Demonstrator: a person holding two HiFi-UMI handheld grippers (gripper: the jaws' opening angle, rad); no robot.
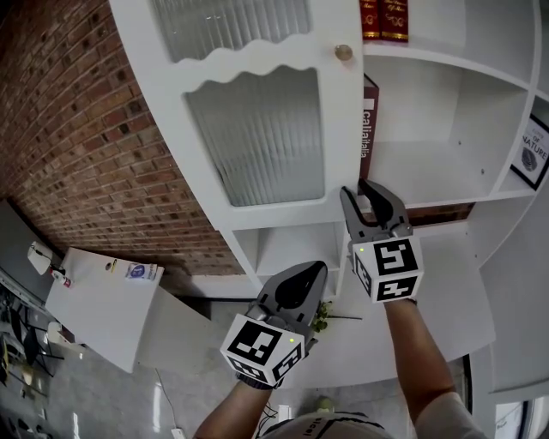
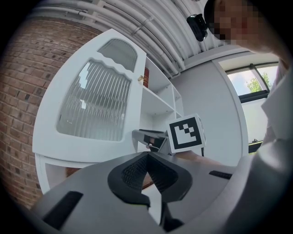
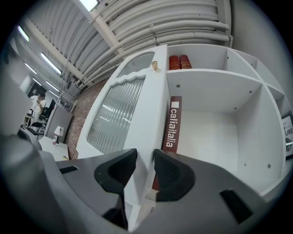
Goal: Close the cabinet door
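Running along the left of the door [image 1: 257, 141], a brick wall [image 1: 94, 146] fills that side of the head view, and a white table [image 1: 103, 304] stands below-left of the door, well apart from it. The door itself is white, with two ribbed glass panes and a wavy frame. It covers the left part of the cabinet [image 1: 446, 171]. A small round knob [image 1: 343, 52] sits near its free edge, high up.

Below the door, the left gripper [image 1: 319, 267] hangs in the air and touches nothing. Its own view shows the two fingers together at the tips, with nothing between them.

At the lower right corner of the door is the right gripper [image 1: 356, 189]. Its fingers [image 3: 171, 171] are clamped on the free edge of the door, one on the front face and one behind. So the door stands a little out from the cabinet and is not yet shut.

Just right of the door edge a dark red book [image 1: 367, 120] stands upright on a shelf. Two red books [image 1: 384, 19] stand on the shelf above, right of the knob. Far right of the door, a framed picture [image 1: 533, 150] leans in the last compartment.
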